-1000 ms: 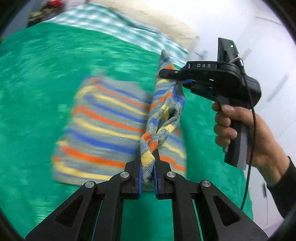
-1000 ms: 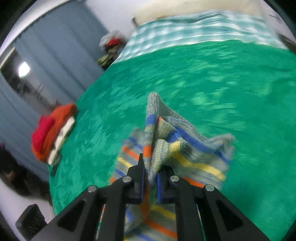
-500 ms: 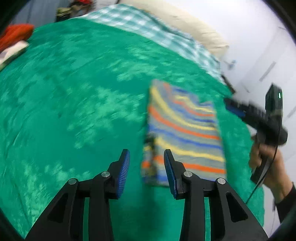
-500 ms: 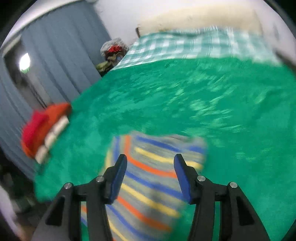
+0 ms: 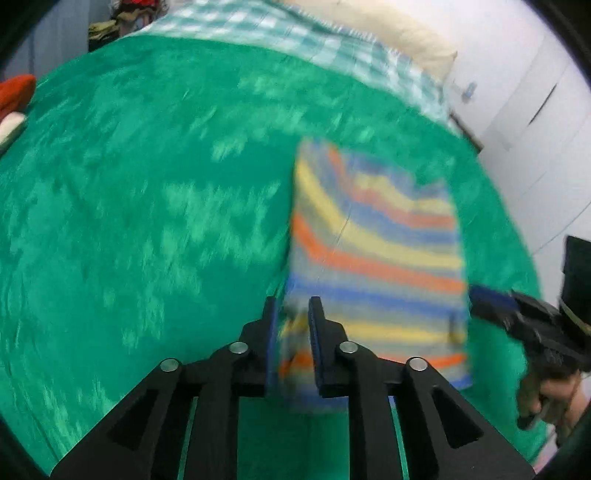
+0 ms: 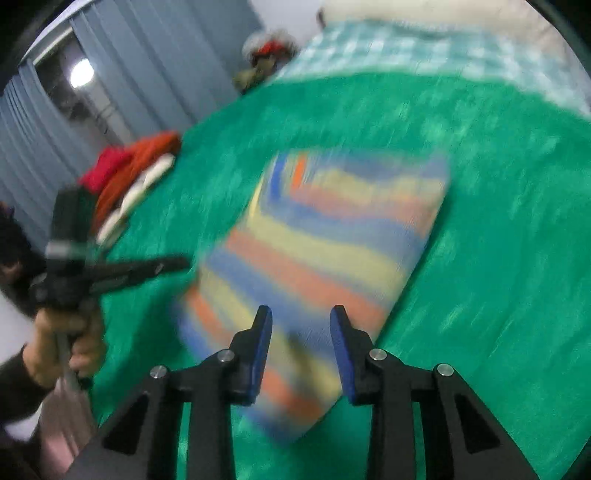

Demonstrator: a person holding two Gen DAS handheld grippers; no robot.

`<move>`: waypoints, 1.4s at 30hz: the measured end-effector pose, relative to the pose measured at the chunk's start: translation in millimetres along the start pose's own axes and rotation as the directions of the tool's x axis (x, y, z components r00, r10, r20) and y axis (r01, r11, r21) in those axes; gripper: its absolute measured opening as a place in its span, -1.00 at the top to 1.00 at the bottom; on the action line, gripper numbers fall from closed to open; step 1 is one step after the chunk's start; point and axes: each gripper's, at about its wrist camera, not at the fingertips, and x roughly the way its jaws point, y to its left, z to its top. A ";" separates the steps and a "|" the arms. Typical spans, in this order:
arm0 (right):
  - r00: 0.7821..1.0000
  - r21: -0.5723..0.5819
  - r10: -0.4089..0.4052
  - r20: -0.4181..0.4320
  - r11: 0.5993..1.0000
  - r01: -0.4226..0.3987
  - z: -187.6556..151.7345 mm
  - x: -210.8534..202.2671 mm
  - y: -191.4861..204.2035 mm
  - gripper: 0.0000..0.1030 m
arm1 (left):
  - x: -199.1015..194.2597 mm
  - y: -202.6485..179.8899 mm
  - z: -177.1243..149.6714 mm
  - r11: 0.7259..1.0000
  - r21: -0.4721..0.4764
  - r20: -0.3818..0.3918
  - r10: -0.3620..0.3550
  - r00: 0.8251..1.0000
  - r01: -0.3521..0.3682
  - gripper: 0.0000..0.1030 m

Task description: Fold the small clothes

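A knitted garment with blue, yellow and orange stripes lies folded flat on the green blanket. My left gripper hangs over its near left corner. The jaws are closing, with cloth showing in the gap and the pads still apart. In the right wrist view the same garment lies ahead, and my right gripper hovers over its near edge. Its jaws are closing too, wide apart, with cloth below the gap. Each view shows the other gripper beside the garment: the right gripper and the left gripper.
A pile of red, orange and white clothes sits near the blanket's left edge. A checked sheet and a pillow lie at the far end. Grey curtains hang on the left, and white cupboard doors stand on the right.
Both grippers let go of the lifted fold they held a second ago. The garment now lies flat and folded. Both grippers drew back to its near edge, with jaws narrower than half a second ago.
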 end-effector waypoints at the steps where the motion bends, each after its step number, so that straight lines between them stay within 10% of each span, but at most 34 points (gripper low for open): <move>1: 1.000 0.005 -0.018 0.013 1.000 0.018 11.9 0.8 -4.9 0.33 | 3.2 -3.6 11.5 0.999 0.011 0.014 -0.033 0.999 0.032 0.57; 8: 0.983 0.114 -0.082 -0.166 0.988 0.102 44.8 92.6 -48.2 0.33 | 90.2 -17.4 29.7 0.993 0.100 -0.097 0.068 0.993 -0.058 0.10; 14: 0.986 0.063 -0.165 -0.022 0.984 0.166 26.6 29.8 -2.5 0.27 | 36.9 -4.0 9.9 0.999 0.038 -0.042 -0.014 0.999 0.015 -0.11; 18: 0.993 0.055 -0.098 -0.060 0.993 0.101 -24.4 17.0 32.6 0.18 | 30.2 3.6 -31.0 0.994 0.079 -0.084 0.084 0.993 -0.078 -0.21; 22: 0.971 0.036 -0.191 -0.141 0.980 0.198 -83.1 22.9 59.2 0.06 | 4.6 9.3 -64.6 0.981 0.110 -0.074 0.170 0.983 -0.161 -0.54; 28: 0.914 0.068 -0.380 -0.143 0.917 0.392 -99.0 -16.3 98.1 -0.65 | -38.5 8.6 -104.9 0.984 0.082 -0.049 0.164 0.985 -0.160 -0.75; 42: 0.829 0.071 -0.550 -0.104 0.827 0.558 -163.4 -40.6 116.2 -0.66 | -20.2 -1.7 -154.5 0.974 0.142 -0.012 0.182 0.983 -0.179 -0.99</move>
